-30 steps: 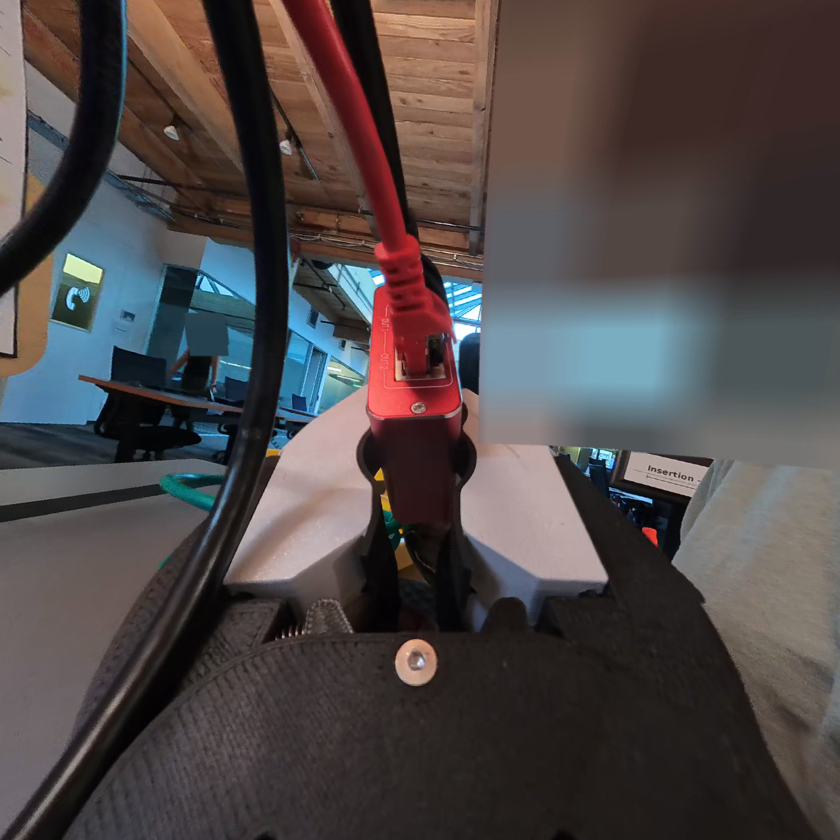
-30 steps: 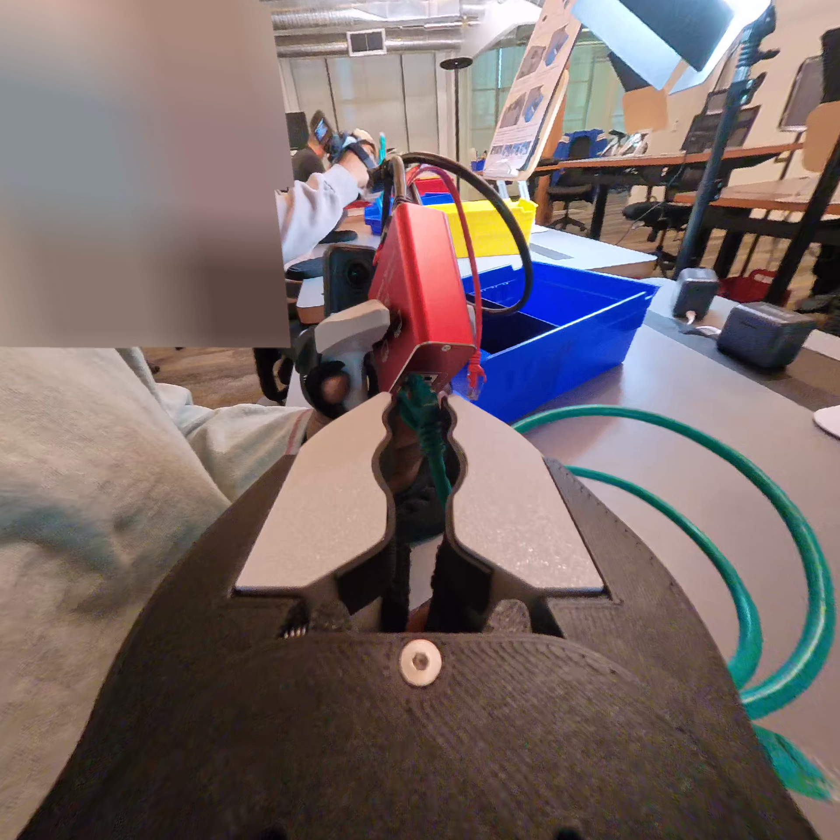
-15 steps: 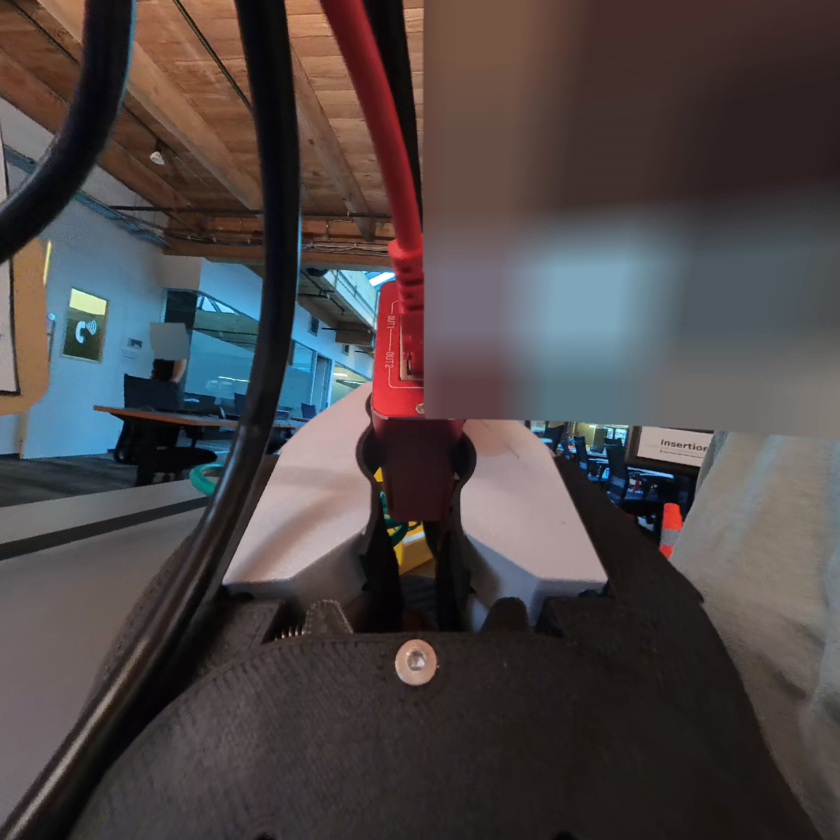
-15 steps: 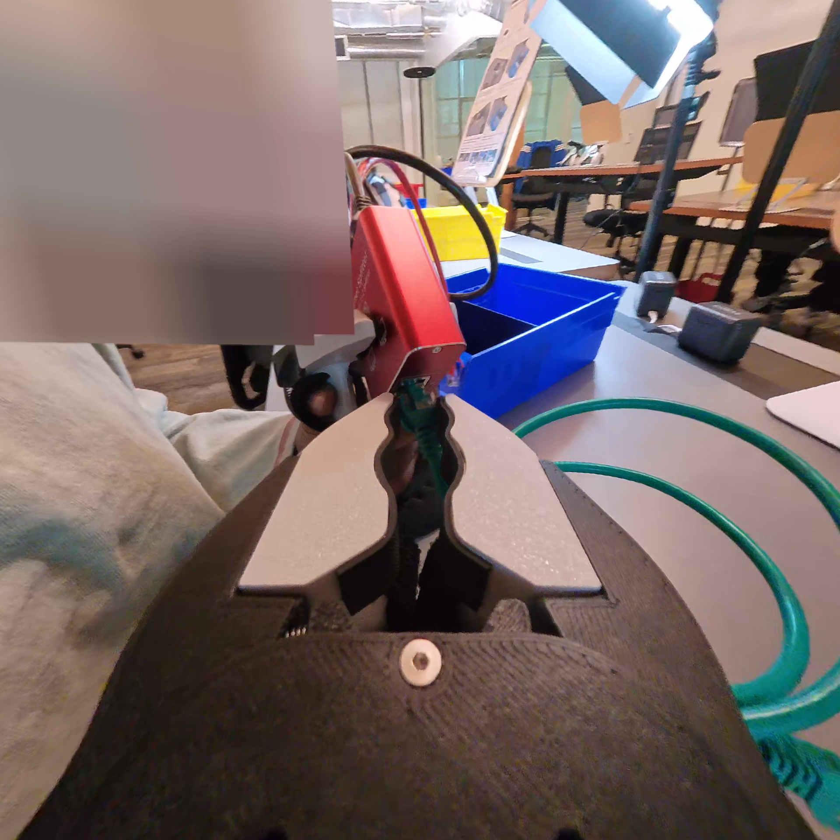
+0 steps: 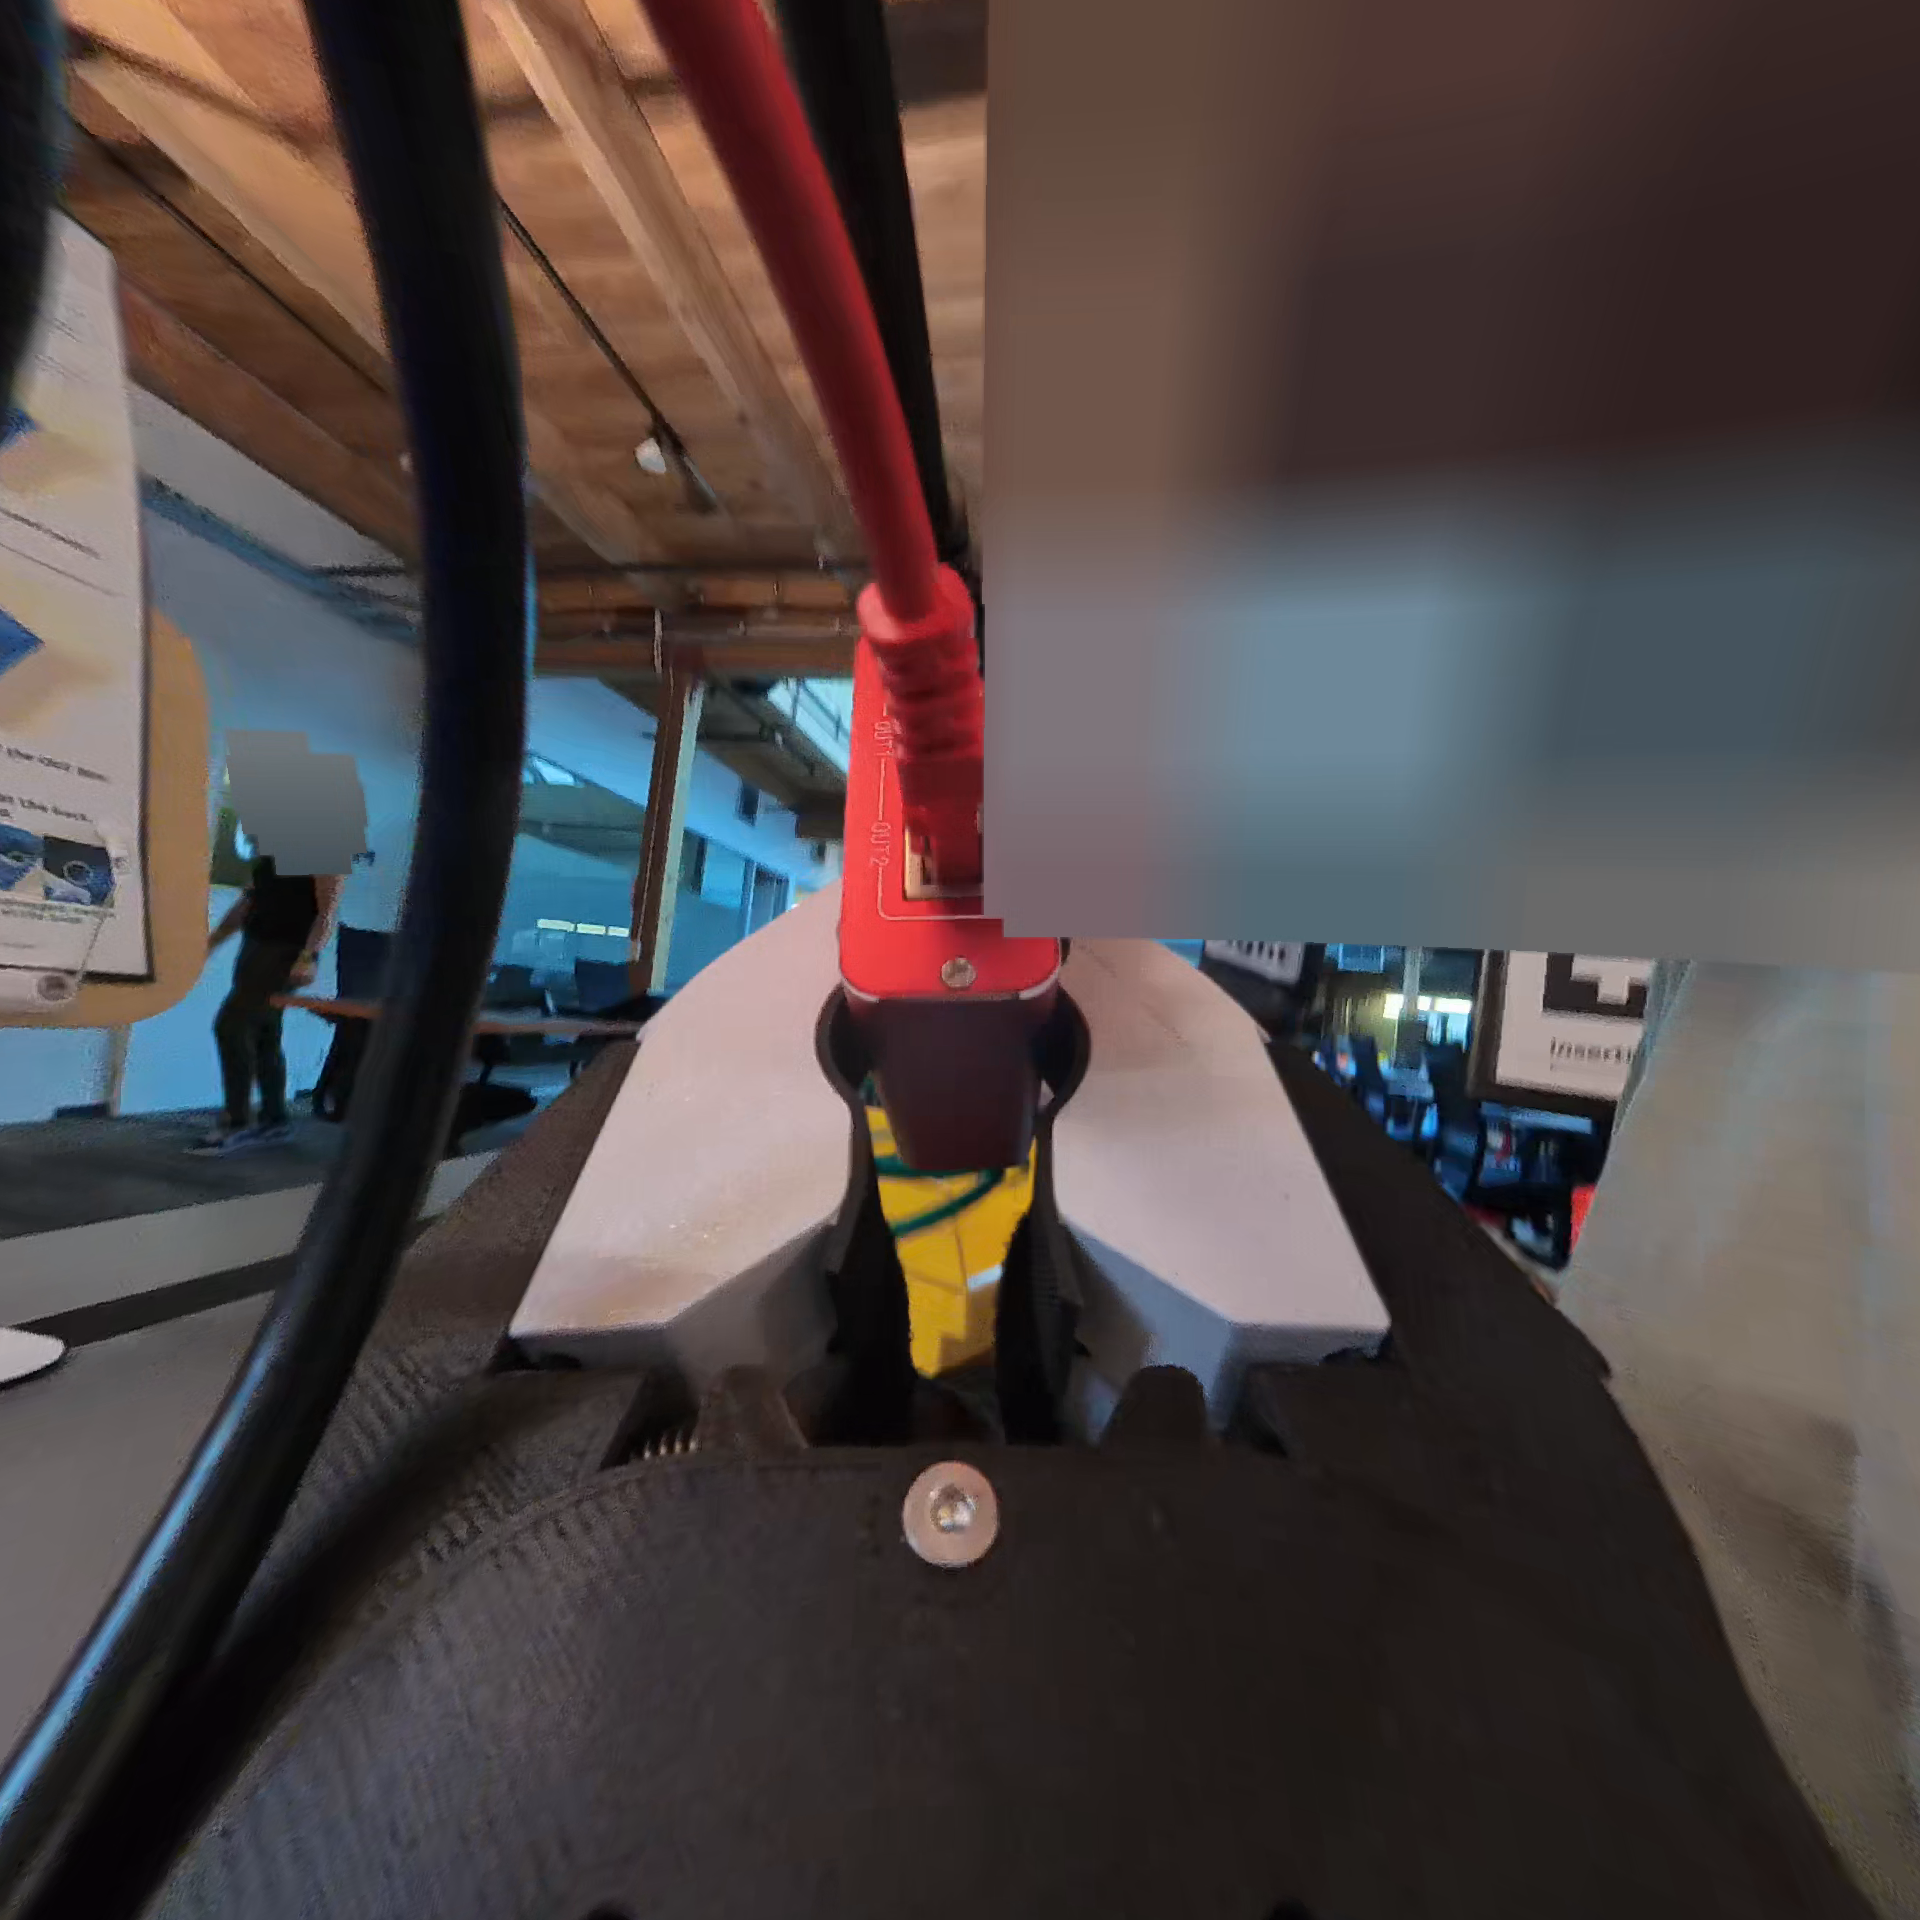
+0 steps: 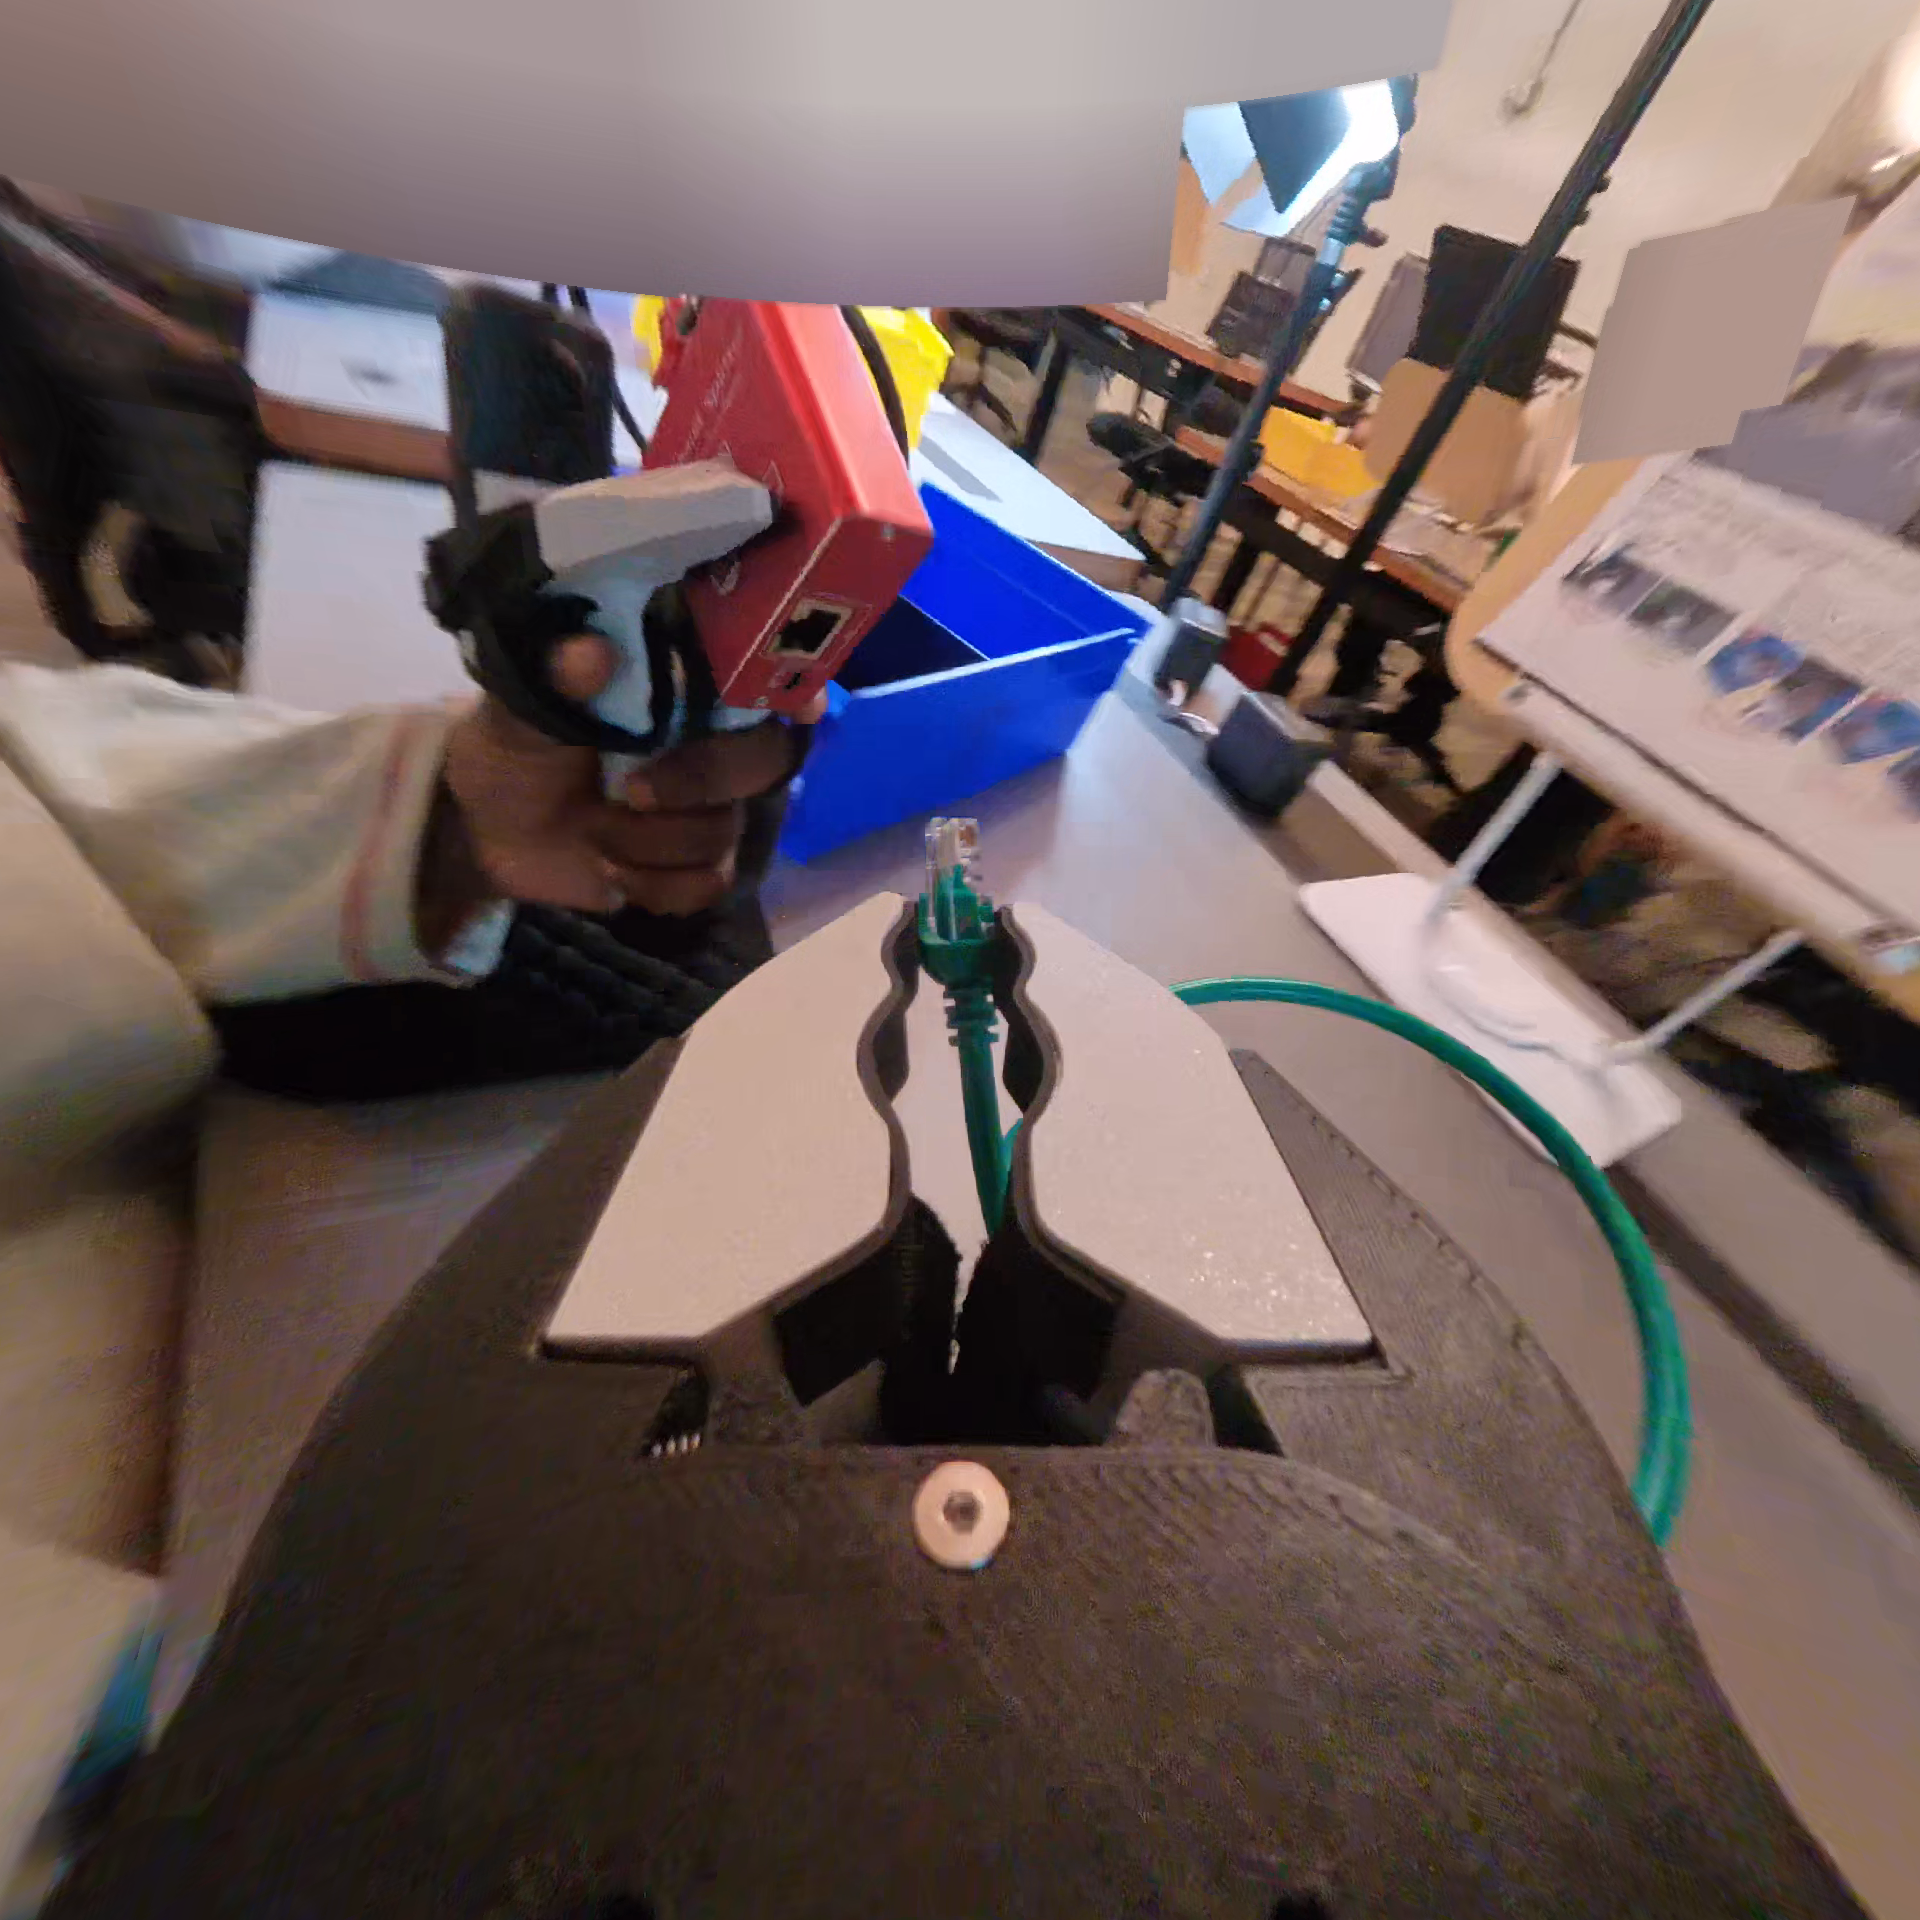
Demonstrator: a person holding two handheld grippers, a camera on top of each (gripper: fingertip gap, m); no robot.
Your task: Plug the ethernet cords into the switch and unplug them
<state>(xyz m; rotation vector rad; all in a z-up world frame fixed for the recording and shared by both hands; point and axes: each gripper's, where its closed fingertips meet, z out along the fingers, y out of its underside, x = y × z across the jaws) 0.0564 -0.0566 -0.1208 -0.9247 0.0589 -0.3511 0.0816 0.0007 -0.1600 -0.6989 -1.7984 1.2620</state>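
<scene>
Left gripper (image 5: 951, 1049) jaws clamp the rigid, light switch (image 5: 940, 883). Right gripper (image 6: 954, 920) jaws pinch the green cord (image 6: 977, 1081) by its stiff boot, leaving the fragile plug clear ahead.

White port markings are printed on the end face of the switch (image 5: 883, 935), beside its sockets. White lettering is also carried on its broad face (blurred in the right wrist view). A line of print is borne by a white sign (image 5: 1569, 1029), under a black marker pattern. Printed lines are carried by a poster (image 5: 62, 727) at left. Print on the board (image 6: 1714, 644) is too blurred to be read.
</scene>
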